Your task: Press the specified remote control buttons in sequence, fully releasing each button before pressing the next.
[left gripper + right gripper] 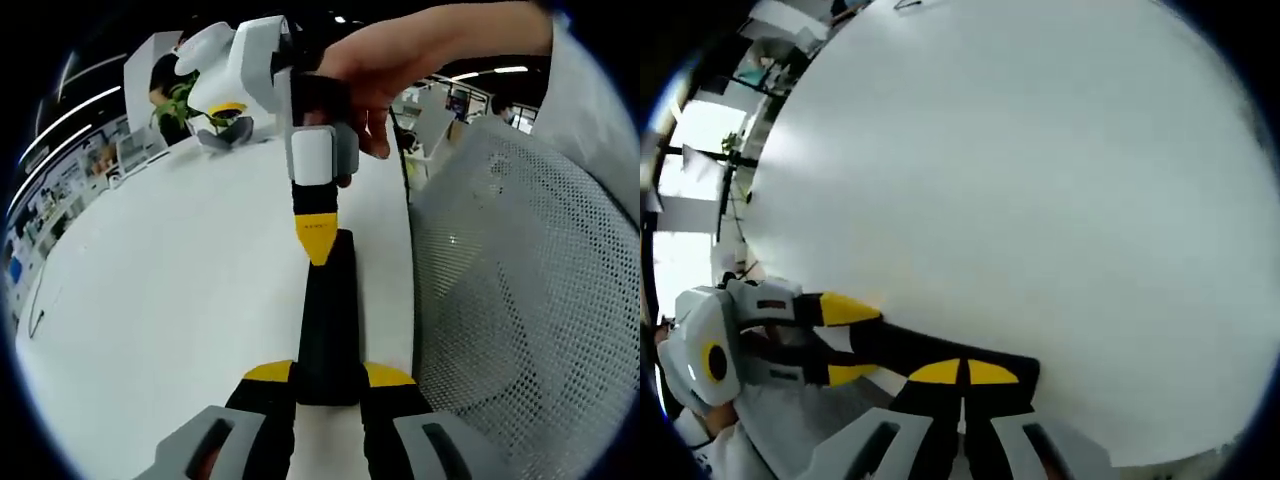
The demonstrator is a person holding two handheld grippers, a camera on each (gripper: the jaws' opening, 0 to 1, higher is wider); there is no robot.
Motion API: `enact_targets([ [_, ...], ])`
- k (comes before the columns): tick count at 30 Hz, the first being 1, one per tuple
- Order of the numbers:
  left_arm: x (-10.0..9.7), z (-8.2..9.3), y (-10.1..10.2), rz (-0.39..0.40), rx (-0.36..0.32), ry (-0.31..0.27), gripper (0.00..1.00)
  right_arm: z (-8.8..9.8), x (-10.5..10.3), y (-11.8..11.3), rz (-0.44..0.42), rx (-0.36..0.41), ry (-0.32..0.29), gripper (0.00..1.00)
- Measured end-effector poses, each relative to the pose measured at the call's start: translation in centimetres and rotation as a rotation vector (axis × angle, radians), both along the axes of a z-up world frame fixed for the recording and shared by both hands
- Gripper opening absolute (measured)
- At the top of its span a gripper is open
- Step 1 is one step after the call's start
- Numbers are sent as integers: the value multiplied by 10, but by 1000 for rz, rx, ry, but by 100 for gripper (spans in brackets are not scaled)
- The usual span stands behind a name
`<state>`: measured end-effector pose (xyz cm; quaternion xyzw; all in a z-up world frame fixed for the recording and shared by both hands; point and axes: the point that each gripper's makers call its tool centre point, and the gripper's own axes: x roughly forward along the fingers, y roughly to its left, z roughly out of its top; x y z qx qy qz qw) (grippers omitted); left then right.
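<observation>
We see a long black remote (328,320) pinched at its near end between the yellow-tipped jaws of our left claw (328,378), sticking out over the white desk (150,300). Our right claw (316,240) comes down from the far side in the left gripper view, held by a hand (400,60); its yellow tips are pressed together and rest on the far end of the remote. In the right gripper view the right claw (962,373) has its jaws closed on each other, touching the remote (940,355), with the left claw (845,340) gripping it from the left. A grey mesh chair back (520,300) stands just right of the desk. A potted plant (195,110) sits at the desk's far edge.
</observation>
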<state>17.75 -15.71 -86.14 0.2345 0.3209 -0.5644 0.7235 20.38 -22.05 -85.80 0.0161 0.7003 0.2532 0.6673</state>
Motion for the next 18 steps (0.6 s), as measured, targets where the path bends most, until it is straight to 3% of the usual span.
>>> enact_targets([
  [3, 0, 0, 0, 0, 0, -1, 23, 1, 0, 0, -28, 6, -17, 0],
  [7, 0, 0, 0, 2, -1, -1, 23, 2, 0, 1, 8, 12, -55, 0],
  [18, 0, 0, 0, -1, -2, -3, 23, 9, -7, 6, 15, 41, -36, 0],
])
